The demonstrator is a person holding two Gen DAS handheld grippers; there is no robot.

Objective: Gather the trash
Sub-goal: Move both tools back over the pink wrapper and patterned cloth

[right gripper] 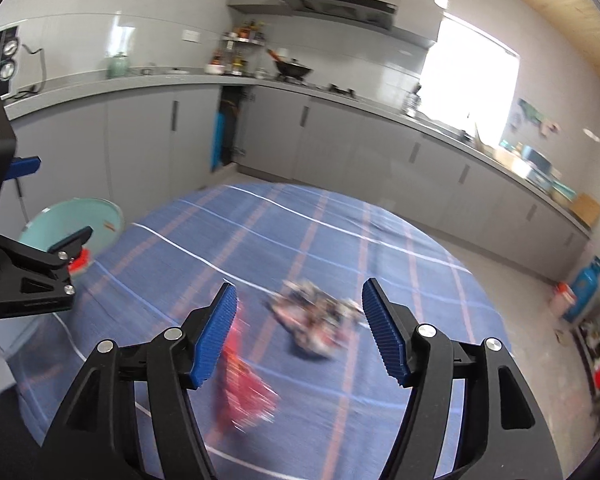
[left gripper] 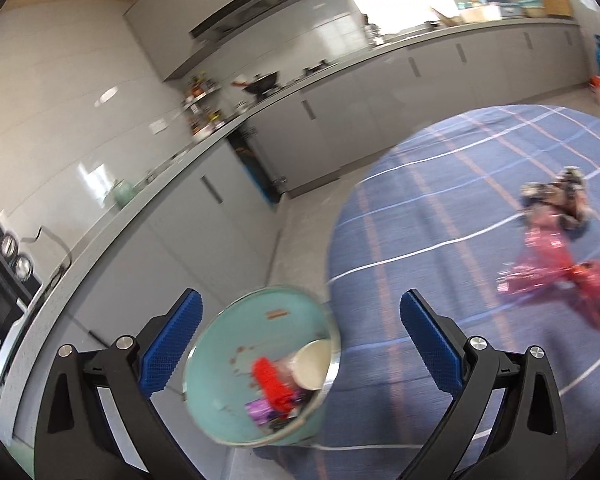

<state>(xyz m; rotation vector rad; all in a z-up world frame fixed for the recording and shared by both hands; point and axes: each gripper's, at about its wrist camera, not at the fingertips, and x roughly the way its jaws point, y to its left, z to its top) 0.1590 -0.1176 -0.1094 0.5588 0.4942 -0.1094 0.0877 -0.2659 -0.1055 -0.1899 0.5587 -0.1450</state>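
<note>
- My right gripper [right gripper: 299,332] hangs over the round table [right gripper: 400,248] with its blue pads spread wide and nothing between them.
- My left gripper [left gripper: 300,344] is likewise wide open and empty; it looks down at the teal bin [left gripper: 236,360] that stands just off the table's edge.
- The bin already has rubbish in it: a paper cup [left gripper: 310,364], something red and ribbed [left gripper: 272,386] and a purple wrapper [left gripper: 260,410] (all blurred, so I won't name them closer).
- Two pieces are left on the blue checked cloth. A crumpled multicoloured wrapper [right gripper: 314,318] lies between my right gripper's fingers further ahead, and a red plastic wrapper [right gripper: 242,380] lies closer, by the left-hand finger.
- I judge both to be thin film: nearly weightless, soft, crackly and rather slippery. There is nothing fragile about them, so a firm squeeze does no harm.
- The crumpled wrapper stands up in a bunched heap, so I would close on its raised middle, where the folds give the ribbed pads bulk to bite.
- The red wrapper looks flatter and spread out. I would go for a bunched or lifted edge, not the flat sheet, or the pads may pinch the cloth with it (that cloth looks loose enough to ruck).
- Being so light, either piece could cling to a pad over the bin; a full opening should free it.
</note>
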